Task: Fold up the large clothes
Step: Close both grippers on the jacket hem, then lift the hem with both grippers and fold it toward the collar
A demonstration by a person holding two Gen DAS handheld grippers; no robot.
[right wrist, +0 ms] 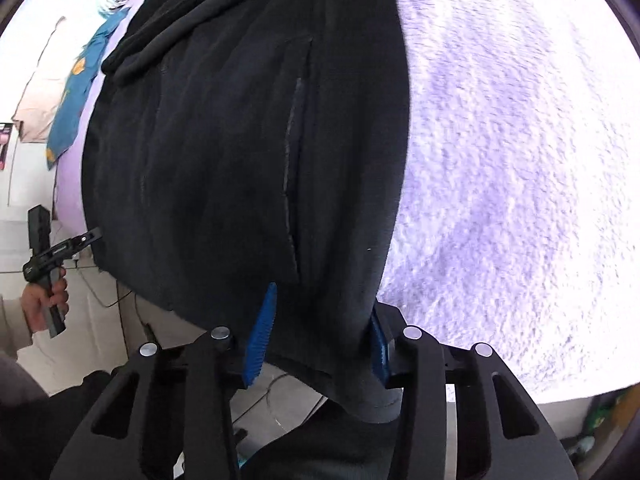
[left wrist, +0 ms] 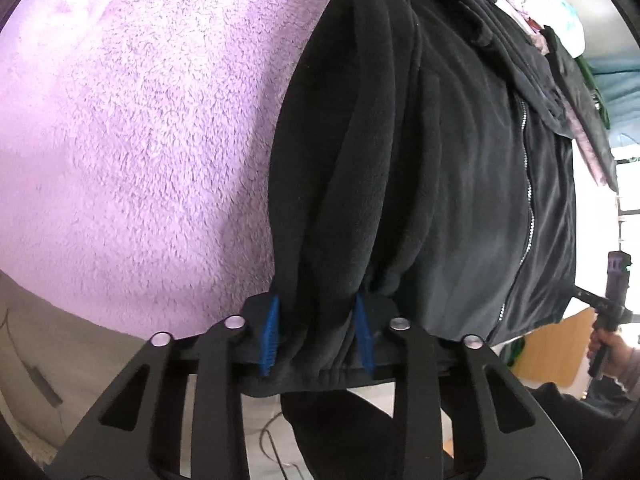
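Observation:
A black fleece zip jacket (left wrist: 400,140) lies spread on a fluffy lilac blanket (left wrist: 140,128), its hem hanging over the near edge. In the left wrist view my left gripper (left wrist: 318,332) is shut on a bunched fold of the hem, with a blue pad on each side of the cloth. The zipper (left wrist: 528,184) runs down to the right of that grip. In the right wrist view my right gripper (right wrist: 320,340) is shut on the jacket (right wrist: 240,160) at its other lower corner, below a side pocket (right wrist: 296,160). Each view shows the other gripper (left wrist: 612,308) (right wrist: 48,264) in a hand.
More clothes are piled at the far end of the blanket (right wrist: 520,160), among them a patterned heap (left wrist: 532,8) and a teal cloth (right wrist: 76,100). Cables (right wrist: 280,396) lie on the pale floor below the near edge. A wooden board (left wrist: 548,352) stands low on the right.

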